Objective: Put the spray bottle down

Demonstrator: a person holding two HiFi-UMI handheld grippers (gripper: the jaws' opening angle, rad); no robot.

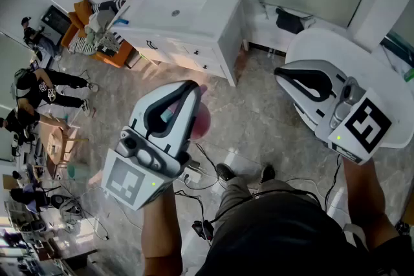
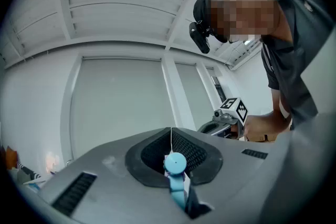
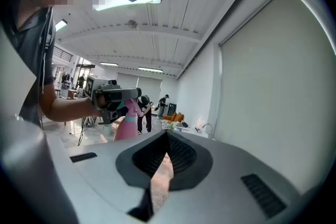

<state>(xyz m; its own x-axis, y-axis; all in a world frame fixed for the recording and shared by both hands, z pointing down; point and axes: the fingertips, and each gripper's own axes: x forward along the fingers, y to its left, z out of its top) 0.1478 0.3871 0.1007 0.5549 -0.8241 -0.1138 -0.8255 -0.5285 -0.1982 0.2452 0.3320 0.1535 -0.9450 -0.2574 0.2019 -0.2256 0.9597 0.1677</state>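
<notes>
- Holding the bottle (image 1: 202, 121) aloft, the left gripper (image 1: 191, 88) is clamped on its neck; set-down not yet begun.
- Right gripper (image 1: 279, 72): closed, empty.
- Next, by judgement: reach a surface, lower upright, release.

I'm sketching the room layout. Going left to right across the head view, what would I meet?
Standing people → orange chair → left gripper, shut on the pink spray bottle → the person's shoes → right gripper.
</notes>
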